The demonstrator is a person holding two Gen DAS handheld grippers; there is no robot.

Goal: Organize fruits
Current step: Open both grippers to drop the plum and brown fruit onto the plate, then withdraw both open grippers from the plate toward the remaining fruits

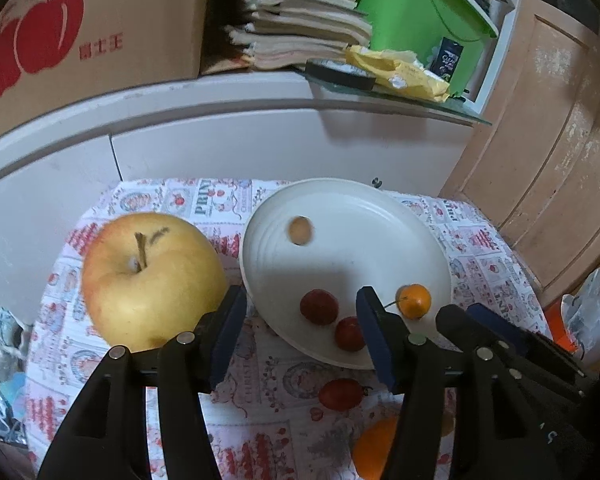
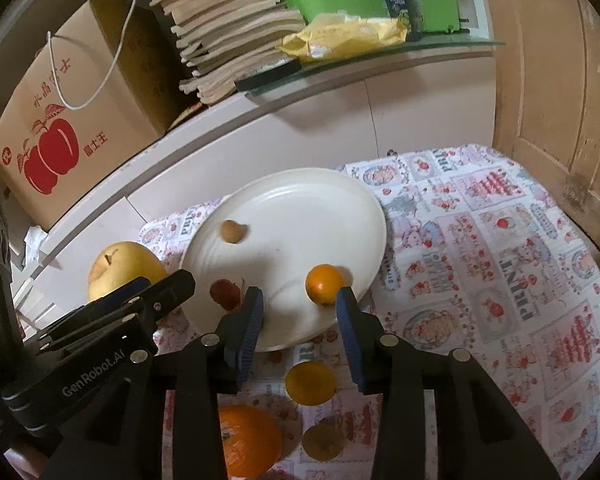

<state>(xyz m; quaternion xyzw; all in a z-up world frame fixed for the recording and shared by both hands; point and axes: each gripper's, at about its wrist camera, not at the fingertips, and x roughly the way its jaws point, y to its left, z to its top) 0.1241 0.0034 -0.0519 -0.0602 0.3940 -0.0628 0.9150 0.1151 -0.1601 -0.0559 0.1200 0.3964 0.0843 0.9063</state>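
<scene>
Here, I hold both grippers over the near edge of the white plate (image 1: pixel 380 216), which sits on a patterned tablecloth (image 2: pixel 500 240) far of the loose fruit. My left gripper (image 1: pixel 300 320) stands with its jaws apart and nothing between the pads; two red cherries (image 1: pixel 319 306) lie on the plate inside that gap, just below the fingertips. My right gripper (image 2: pixel 298 312) is likewise parted and empty, with a small orange fruit (image 2: pixel 325 283) resting on the plate just far of its fingertips.

The plate also carries a small tan fruit (image 1: pixel 300 230), blurred, at its far left. Off the plate, a large yellow apple (image 1: pixel 152 280) sits to the left, touching or nearly touching the left gripper's outer finger. A red cherry tomato (image 1: pixel 342 394) lies on the cloth near of the plate, under the left gripper, its long axis running left to right. Nearer still, seen from the right wrist, are a second small orange fruit (image 2: pixel 310 383), a large orange (image 2: pixel 248 440) and a brownish round fruit (image 2: pixel 323 442).

I judge the cherry tomato closest to the left gripper, the small orange fruit on the cloth closest to the right.
</scene>
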